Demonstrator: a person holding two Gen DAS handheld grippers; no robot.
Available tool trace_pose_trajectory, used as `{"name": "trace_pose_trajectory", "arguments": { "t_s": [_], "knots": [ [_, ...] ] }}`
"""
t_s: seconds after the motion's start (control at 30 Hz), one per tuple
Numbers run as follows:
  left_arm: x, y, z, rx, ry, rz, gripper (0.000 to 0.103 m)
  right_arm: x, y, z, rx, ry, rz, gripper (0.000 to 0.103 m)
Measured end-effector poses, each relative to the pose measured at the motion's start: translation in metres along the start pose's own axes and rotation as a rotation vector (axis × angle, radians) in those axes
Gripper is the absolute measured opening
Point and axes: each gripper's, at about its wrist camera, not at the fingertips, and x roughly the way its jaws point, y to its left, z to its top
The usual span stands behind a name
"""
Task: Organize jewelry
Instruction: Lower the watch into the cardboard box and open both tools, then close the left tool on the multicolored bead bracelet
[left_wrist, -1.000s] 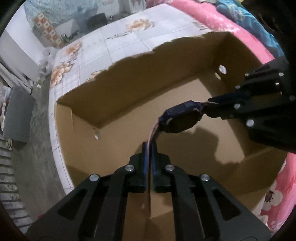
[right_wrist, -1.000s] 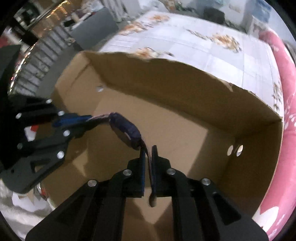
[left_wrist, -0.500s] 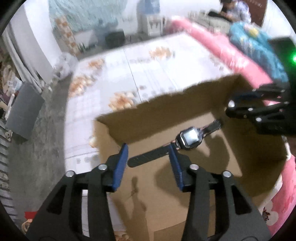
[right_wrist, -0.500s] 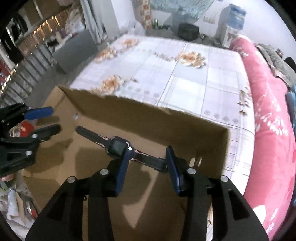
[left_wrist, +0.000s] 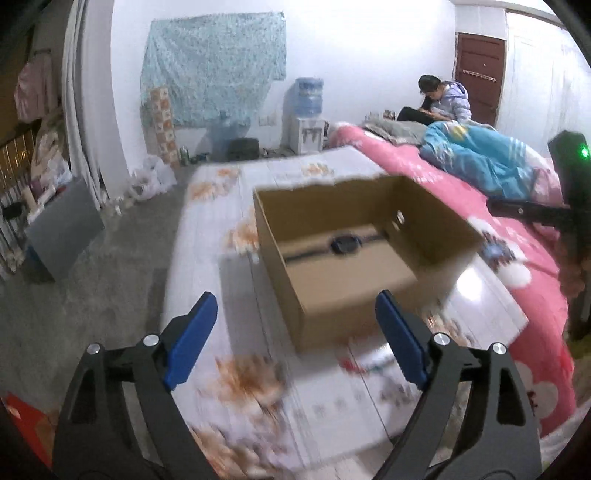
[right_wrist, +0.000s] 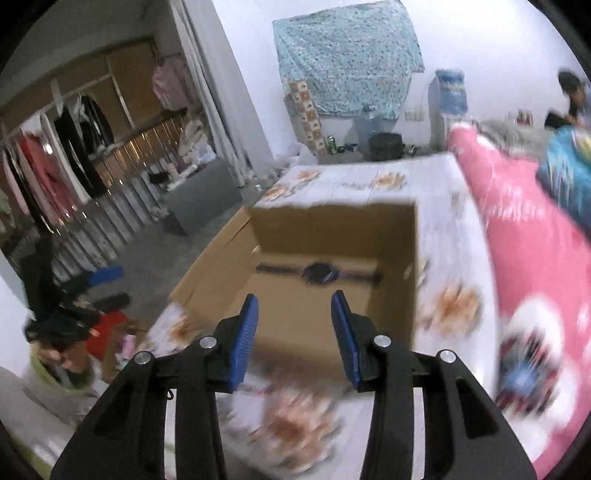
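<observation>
Looking along my left gripper (left_wrist: 295, 336), I see its blue pads spread wide and holding nothing, poised above the near part of the flowered tabletop (left_wrist: 236, 387). Beyond them sits the open cardboard box (left_wrist: 332, 295), and the watch (left_wrist: 345, 243) lies flat on the box floor against the far wall, strap stretched left to right. My right gripper (left_wrist: 524, 212) shows at the right edge, over the pink bed (left_wrist: 517, 258).

Through the right view, my right gripper (right_wrist: 294, 334) is also open and empty, above the box's near edge. The watch (right_wrist: 319, 272) rests at the far side of the box (right_wrist: 391, 317) floor, well apart from my pads.

I judge the watch is placed and this step is finishing. Next calls for finding another piece of jewelry; none shows here, and motion blur hides the near tabletop (right_wrist: 291, 435).
</observation>
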Motion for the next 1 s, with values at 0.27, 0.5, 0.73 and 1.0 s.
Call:
{"name": "trace_pose_trajectory", "arguments": {
  "t_s": [0.27, 0.5, 0.73, 1.0],
  "knots": [
    [0.099, -0.054, -0.052, 0.04, 0.197, 0.155, 0.084, 0.055, -0.004, -0.107, 0.267, 0.148, -0.076, 0.041],
    [0.145, -0.076, -0.068, 0.116, 0.232, 0.237, 0.085, 0.054, 0.009, -0.134, 0.282, 0.181, -0.122, 0.042],
    [0.131, -0.065, -0.088, 0.114, 0.227, 0.188, 0.095, 0.051, 0.01, -0.125, 0.226, 0.168, -0.201, 0.065],
    [0.126, -0.032, -0.099, -0.013, 0.28, 0.074, 0.096, 0.042, 0.039, -0.111, -0.005, 0.112, -0.472, 0.097]
  ]
}}
